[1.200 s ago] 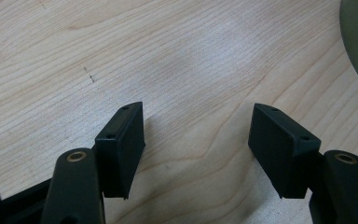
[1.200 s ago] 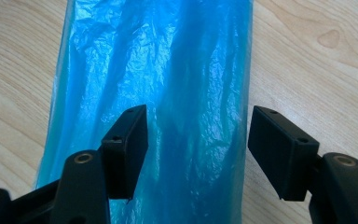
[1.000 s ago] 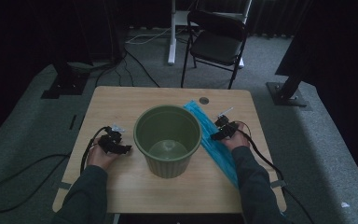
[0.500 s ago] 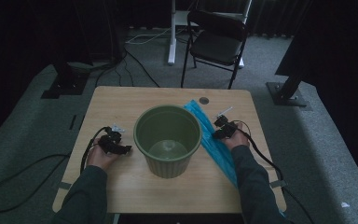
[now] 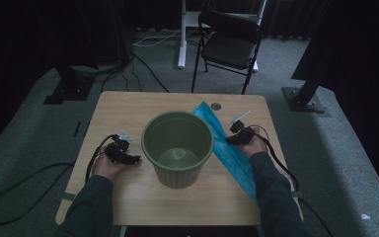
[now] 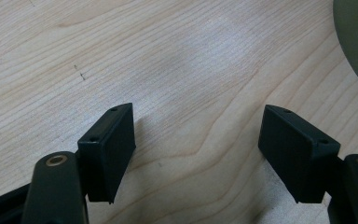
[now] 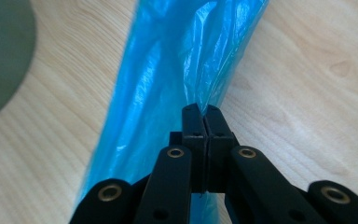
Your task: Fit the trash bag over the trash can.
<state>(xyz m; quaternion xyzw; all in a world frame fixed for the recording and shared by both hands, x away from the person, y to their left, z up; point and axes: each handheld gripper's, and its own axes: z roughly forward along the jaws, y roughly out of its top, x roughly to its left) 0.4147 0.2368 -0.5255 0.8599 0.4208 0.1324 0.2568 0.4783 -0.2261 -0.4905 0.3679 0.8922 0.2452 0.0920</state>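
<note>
High overview; 2 close tabletop (image 5: 128, 106) views

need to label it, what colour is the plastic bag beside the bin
Bright blue, see-through plastic bag; clearest in the right gripper view.

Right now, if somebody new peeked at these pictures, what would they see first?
Probably the big green bucket standing upright in the middle of the wooden table. Next, the bright blue plastic bag lying flat just to the bucket's right, with the right gripper pinching a fold of it; its jaws have just been closing on the plastic. On the other side, the left gripper rests open over bare wood.
</note>
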